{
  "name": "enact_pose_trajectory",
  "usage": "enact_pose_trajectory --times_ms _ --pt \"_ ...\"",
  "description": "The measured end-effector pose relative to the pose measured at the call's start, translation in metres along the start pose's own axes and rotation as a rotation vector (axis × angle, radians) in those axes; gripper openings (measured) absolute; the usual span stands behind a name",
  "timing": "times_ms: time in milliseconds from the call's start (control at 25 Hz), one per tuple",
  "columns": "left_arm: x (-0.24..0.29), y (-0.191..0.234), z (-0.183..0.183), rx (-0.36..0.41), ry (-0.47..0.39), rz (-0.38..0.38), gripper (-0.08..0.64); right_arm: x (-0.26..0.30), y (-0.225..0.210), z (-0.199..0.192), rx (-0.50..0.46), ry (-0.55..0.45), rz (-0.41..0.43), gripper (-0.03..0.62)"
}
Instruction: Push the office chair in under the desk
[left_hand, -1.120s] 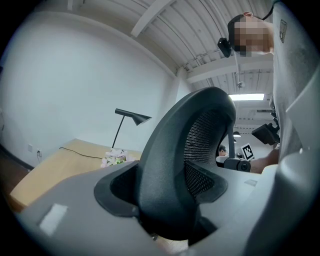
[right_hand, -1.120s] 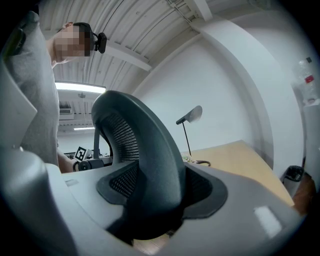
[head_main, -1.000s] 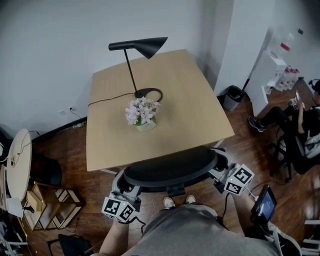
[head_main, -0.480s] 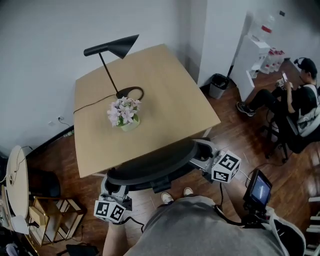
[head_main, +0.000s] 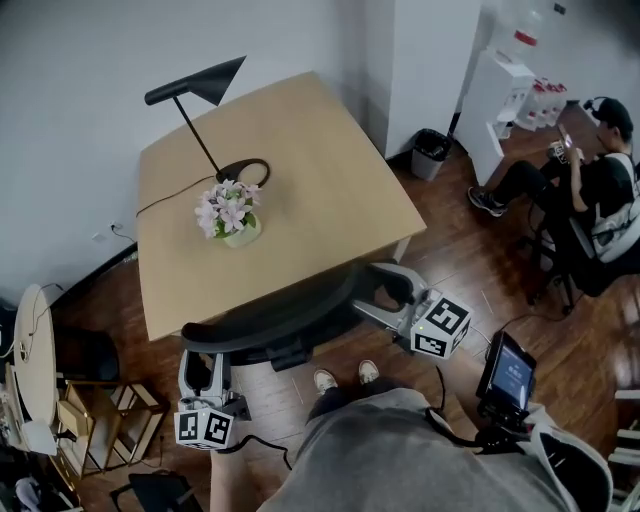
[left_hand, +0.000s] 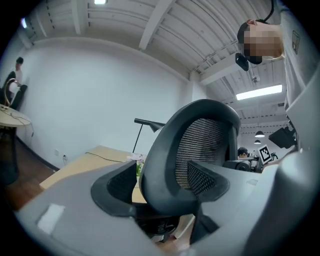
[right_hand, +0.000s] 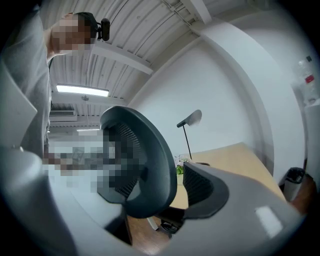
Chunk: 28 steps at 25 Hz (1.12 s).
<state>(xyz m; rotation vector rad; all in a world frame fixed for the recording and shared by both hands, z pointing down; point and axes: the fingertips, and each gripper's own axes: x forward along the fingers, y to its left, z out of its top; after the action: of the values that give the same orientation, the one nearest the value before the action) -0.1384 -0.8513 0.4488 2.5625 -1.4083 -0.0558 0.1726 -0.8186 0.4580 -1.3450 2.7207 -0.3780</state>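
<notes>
Head view looks steeply down on the office chair (head_main: 290, 315), lower centre of the frame, its curved black back lying along the near edge of the desk (head_main: 320, 170), with the seat hidden under it. On the desk's upper-left part a black lamp (head_main: 195, 95) stands just behind a pot of flowers (head_main: 228, 212). The left gripper (head_main: 200, 358) sits at the back's left end, lower left, and the right gripper (head_main: 375, 290) at its right end, centre right, both pointing level at the chair. Left gripper view now: the 2 jaws have just been opening and stand spread wide, the mesh back's edge rising between them, and neither pad (left_hand: 107, 185) looks clamped on it. Right gripper view: same story, jaws just opening, the back's rim between them, and a sliver of daylight shows between that rim and the right-hand pad (right_hand: 200, 187). Upper right in the head view, a person (head_main: 590, 170) sits well away from the desk.
</notes>
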Motion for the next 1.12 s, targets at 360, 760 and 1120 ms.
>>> enact_pose_trajectory --times_ms 360,760,1120 --pt "-0.049 -0.045 -0.035 -0.039 0.078 -0.026 0.221 -0.032 0.038 -0.017 -0.004 0.052 0.036 0.286" --pt "-0.14 -0.099 -0.074 -0.02 0.136 -0.144 0.008 -0.078 0.163 -0.07 -0.022 0.11 0.029 0.063" --pt "-0.227 -0.126 -0.097 -0.056 0.193 -0.241 0.008 -0.138 0.256 -0.109 -0.005 0.163 -0.025 0.018"
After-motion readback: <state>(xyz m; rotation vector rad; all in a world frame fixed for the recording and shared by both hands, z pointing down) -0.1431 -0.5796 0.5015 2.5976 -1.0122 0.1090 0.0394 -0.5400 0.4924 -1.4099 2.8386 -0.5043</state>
